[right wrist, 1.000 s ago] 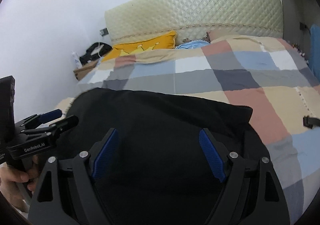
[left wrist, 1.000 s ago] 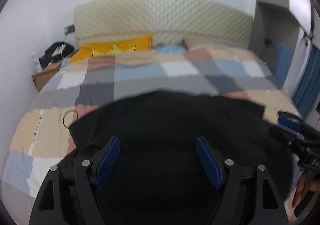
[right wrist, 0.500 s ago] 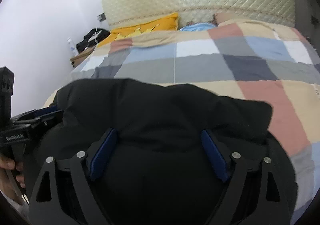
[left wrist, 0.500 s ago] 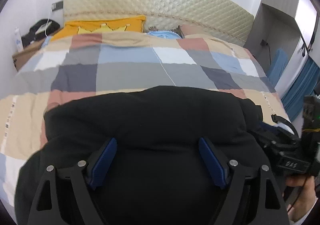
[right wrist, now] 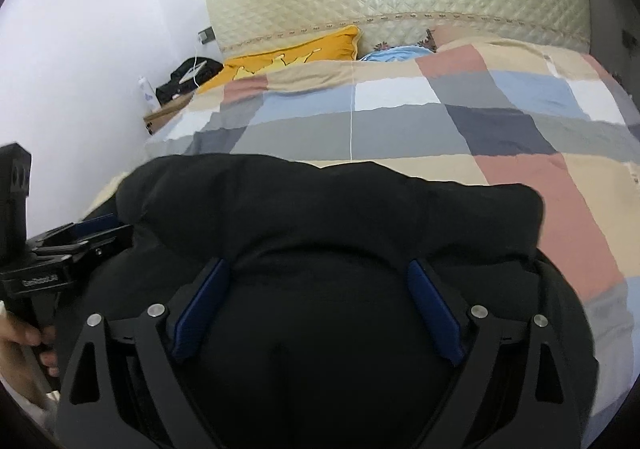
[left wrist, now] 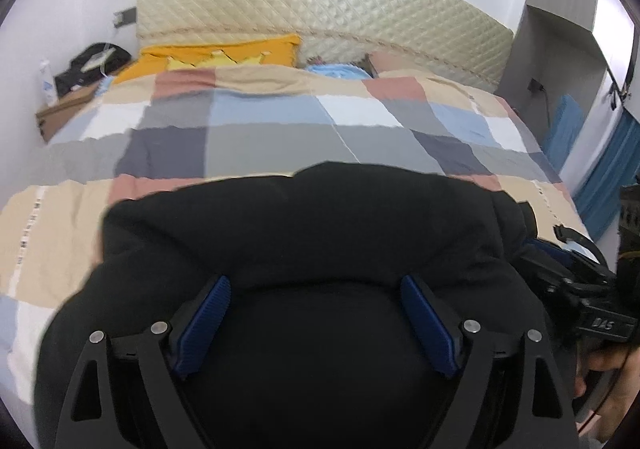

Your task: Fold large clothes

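Observation:
A large black garment (left wrist: 312, 225) lies bunched in a thick fold on the checked quilt, across the near part of the bed. My left gripper (left wrist: 314, 283) hovers low over its near side. Its jaws are opening, black cloth lies beneath and between them, and the blue pads (left wrist: 208, 313) press on nothing. My right gripper (right wrist: 317, 267) stands beside it over the same garment (right wrist: 340, 209), jaws likewise opening with cloth between but not pinched. Each view shows the other gripper at its edge, held by a hand (left wrist: 612, 365).
The checked quilt (left wrist: 260, 137) covers the bed up to a quilted cream headboard (left wrist: 320, 1). A yellow pillow (left wrist: 224, 53) and a blue one (left wrist: 336, 71) lie at the head. A bedside stand with a black bag (left wrist: 92, 57) and a bottle (left wrist: 46, 81) is at the left; blue curtains (left wrist: 608, 185) hang at the right.
Both grippers have sunk towards the garment and their jaws have spread wider. The black cloth has settled onto the bed in a thicker fold that fills more of both views.

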### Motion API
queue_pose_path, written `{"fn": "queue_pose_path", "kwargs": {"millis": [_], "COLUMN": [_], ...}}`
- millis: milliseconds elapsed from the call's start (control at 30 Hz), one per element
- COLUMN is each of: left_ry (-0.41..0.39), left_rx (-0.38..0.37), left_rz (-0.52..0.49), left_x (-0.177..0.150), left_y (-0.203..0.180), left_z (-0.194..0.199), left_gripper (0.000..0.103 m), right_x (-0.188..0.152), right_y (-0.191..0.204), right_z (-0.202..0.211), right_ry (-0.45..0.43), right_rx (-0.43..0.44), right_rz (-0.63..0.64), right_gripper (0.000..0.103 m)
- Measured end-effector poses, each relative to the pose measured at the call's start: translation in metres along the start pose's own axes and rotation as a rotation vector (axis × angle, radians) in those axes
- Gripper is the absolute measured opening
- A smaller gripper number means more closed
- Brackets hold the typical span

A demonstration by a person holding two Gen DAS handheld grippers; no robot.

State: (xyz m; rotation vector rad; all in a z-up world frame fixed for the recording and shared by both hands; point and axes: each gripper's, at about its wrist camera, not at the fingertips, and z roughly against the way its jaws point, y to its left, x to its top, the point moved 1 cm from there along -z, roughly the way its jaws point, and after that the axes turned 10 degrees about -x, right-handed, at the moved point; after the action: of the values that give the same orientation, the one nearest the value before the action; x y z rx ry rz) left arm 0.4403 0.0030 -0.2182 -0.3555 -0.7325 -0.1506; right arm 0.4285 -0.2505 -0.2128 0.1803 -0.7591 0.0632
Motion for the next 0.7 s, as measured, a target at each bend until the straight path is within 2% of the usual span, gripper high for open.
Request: {"fn": "queue_pose_path", "kwargs": {"millis": [167,267,333,433,600,700], "left_ry": [-0.029,-0.039,-0.044,-0.043,-0.045,-0.033], "left_rx": [0.064,0.104,0.092,0.131,0.082,0.066], "left_rz": [-0.016,0.015,0.033,0.049,0.099,0.114], "left_x": [0.0,-0.003,-0.007,-0.016,-0.026,-0.029], "left_y": [0.003,0.013,0.021,0.035,0.054,0.06], "left_z": [0.025,0.043,0.051,0.052,0.044,0.039], "left_gripper": [0.087,0.087,0.087,0.087,0.087,0.089], "right_x": [-0.003,-0.011,-0.018,-0.021,-0.026,-0.03], "right_y": [-0.013,-0.021,-0.025,-0.028,-0.022,-0.025], "right_z": [0.03,0.036,0.039,0.039,0.031,0.022], "right_ry": [-0.046,-0.031,-0.025,-0.024,-0.065,-0.063], "right_rx": [-0.042,-0.058,-0.075,-0.08,-0.153,-0.144], "right_rz": [-0.007,-0.012,-0.014,-0.028,0.031,0.018], "right_gripper": [0.09,0.091,0.091,0.092,0.095,0.1]}}
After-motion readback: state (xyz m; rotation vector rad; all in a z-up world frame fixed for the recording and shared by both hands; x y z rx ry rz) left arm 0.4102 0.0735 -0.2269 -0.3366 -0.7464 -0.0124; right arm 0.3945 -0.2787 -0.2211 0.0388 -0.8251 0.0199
